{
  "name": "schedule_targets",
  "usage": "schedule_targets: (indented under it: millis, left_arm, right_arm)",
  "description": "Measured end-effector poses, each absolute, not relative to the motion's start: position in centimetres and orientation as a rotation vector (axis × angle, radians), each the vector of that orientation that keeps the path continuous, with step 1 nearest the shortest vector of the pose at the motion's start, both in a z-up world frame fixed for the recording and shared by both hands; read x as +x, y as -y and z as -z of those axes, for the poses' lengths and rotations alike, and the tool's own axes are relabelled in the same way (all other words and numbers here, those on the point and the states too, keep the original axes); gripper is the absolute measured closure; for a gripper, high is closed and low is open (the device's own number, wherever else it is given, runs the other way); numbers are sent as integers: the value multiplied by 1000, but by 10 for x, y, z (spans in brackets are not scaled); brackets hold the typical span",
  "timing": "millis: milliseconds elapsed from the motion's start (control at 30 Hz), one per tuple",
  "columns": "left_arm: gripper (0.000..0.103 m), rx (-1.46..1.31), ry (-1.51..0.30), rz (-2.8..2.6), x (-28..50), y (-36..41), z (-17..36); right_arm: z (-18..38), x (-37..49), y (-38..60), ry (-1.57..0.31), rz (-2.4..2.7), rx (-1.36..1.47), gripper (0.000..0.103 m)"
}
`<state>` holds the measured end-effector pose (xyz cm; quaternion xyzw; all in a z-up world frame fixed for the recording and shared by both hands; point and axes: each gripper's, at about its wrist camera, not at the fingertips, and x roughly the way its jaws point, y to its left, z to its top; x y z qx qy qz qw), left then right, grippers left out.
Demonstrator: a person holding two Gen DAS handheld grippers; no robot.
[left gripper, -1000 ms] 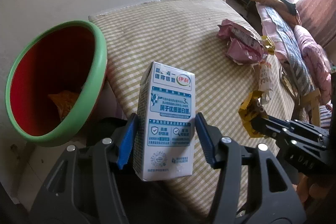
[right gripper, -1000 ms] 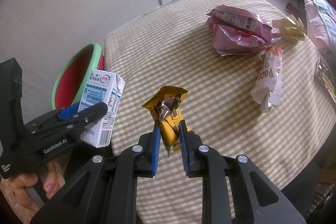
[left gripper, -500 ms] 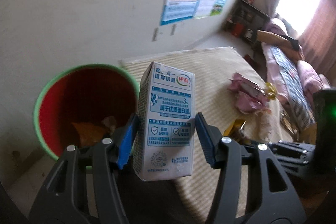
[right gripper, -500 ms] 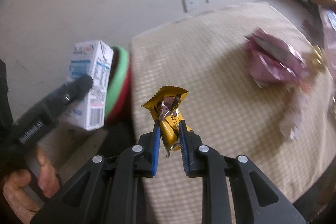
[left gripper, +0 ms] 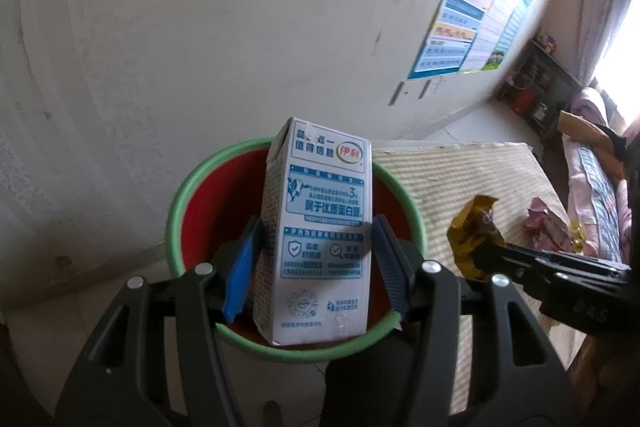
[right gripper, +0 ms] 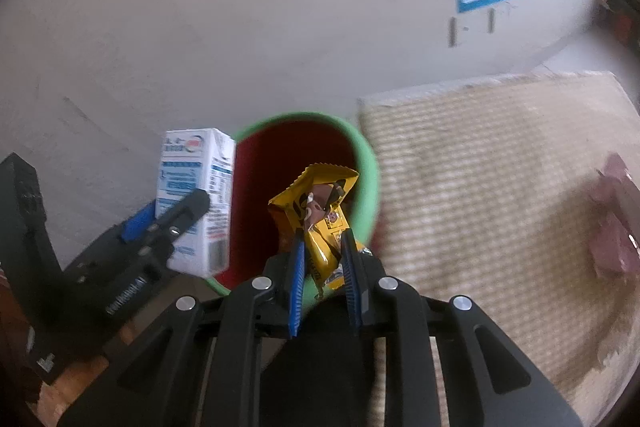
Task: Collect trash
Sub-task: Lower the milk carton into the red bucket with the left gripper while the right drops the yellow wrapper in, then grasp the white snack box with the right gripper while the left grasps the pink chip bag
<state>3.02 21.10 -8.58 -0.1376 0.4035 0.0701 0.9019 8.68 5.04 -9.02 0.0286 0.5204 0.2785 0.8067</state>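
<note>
My left gripper [left gripper: 316, 263] is shut on a white and blue milk carton [left gripper: 320, 227] and holds it upright over the red bin with a green rim [left gripper: 180, 195]. My right gripper [right gripper: 322, 259] is shut on a yellow snack wrapper [right gripper: 320, 203] and holds it over the same bin [right gripper: 368, 163], near its right rim. The carton [right gripper: 196, 195] and left gripper show at the bin's left side in the right wrist view. The wrapper [left gripper: 474, 235] and right gripper show right of the bin in the left wrist view.
A table with a checked cloth [right gripper: 500, 187] stands right of the bin, against the wall. Pink wrappers [right gripper: 612, 219] lie on it, also in the left wrist view [left gripper: 548, 227]. A bed [left gripper: 592, 179] is at the far right.
Both grippers have swung left from above the table to above the bin, each still holding its item.
</note>
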Motion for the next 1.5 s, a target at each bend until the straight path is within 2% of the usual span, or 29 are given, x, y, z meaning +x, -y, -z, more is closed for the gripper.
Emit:
schedule_targets:
  millis: [67,100,233,267,300,633,700,900,1167,1233,1367,1500]
  left_arm:
    - [49,-291,-847,-153,31,-215,89]
    - [49,-295,-851,-157,33,-217,91]
    - [46,-321,-865,-190,33,-226,97]
    - [38,-329,-865,-197,33,-228,98]
    - [35,-337,-861,-205,32,-230,99]
    - [34,-351,-889,-196,31,-223,102]
    - [33,-337,-893,-180,30,-215,102]
    - [31,-304,-912,-130,31,-189,102]
    - [31,-259,-936,-35,40,-139,97]
    - [29,-236,-946,-3,45,-120,97]
    - [29,-223,-975,79,54,-82,97]
    - [24,-179,-1001,203,67,-28,97]
  right_arm:
    - [87,91,-64,-1105,-614,50,84]
    - [86,94,-69,-1103,-620,48,81]
    - [80,98,-79,-1084,-642,59,57]
    - [79,99,-80,-1079,-643,59,56]
    - [78,100,-81,-1076,-643,57,56]
    - [73,100,-64,-1071,-604,93,56]
    - [72,99,-54,-1062,-586,101,52]
    - [83,87,21,-1041,-411,97,49]
    - [126,63,186,-1066,31,185,49]
    - [136,60,218,-1077,127,220,45]
    - [154,64,250,-1116,141,329,44]
    - [169,69,261,-1151,97,393,46]
